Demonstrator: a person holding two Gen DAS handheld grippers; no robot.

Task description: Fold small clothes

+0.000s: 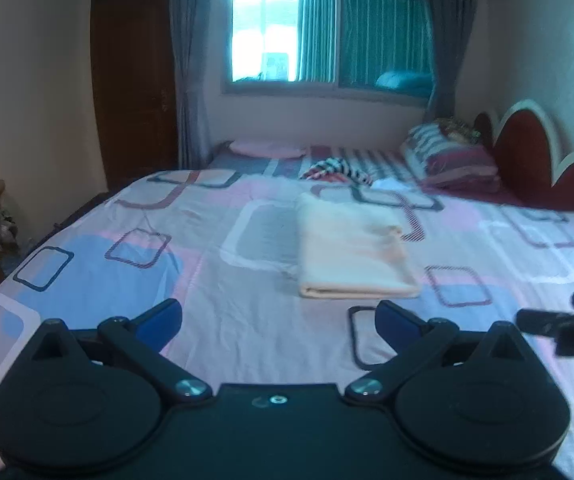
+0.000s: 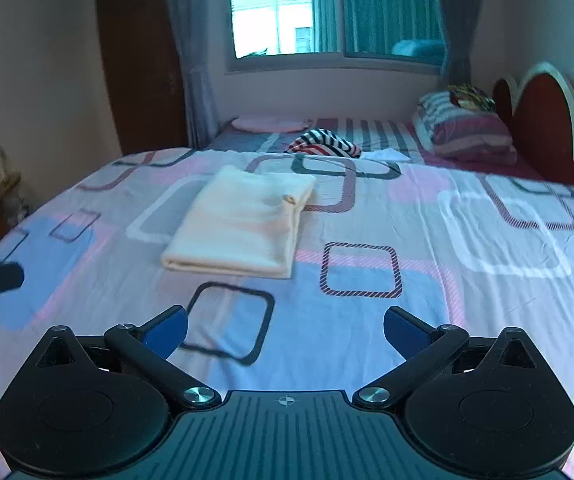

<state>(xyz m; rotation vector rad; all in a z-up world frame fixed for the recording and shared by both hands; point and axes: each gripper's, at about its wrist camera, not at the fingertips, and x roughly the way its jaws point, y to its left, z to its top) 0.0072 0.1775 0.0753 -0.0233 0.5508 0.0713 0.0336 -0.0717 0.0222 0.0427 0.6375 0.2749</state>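
Soft matt cream cloth (image 2: 239, 220), printed cotton sheet (image 2: 427, 320)

Folded cloth (image 1: 351, 248) lies flat on the bed (image 1: 215, 320), at 12 o'clock from my left jaws, 11 o'clock from my right. Crumpled garment (image 2: 323, 143) behind it, farther up the bed. Pillows (image 2: 467, 130) at 1 o'clock, against the headboard (image 2: 543, 120). Window (image 2: 327, 12) beyond, at 12.

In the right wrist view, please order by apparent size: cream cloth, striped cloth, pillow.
1. Cream cloth, clearly largest, though nearest the camera.
2. Pillow.
3. Striped cloth; it lies farther back, like the pillow, so true sizes are unsure.
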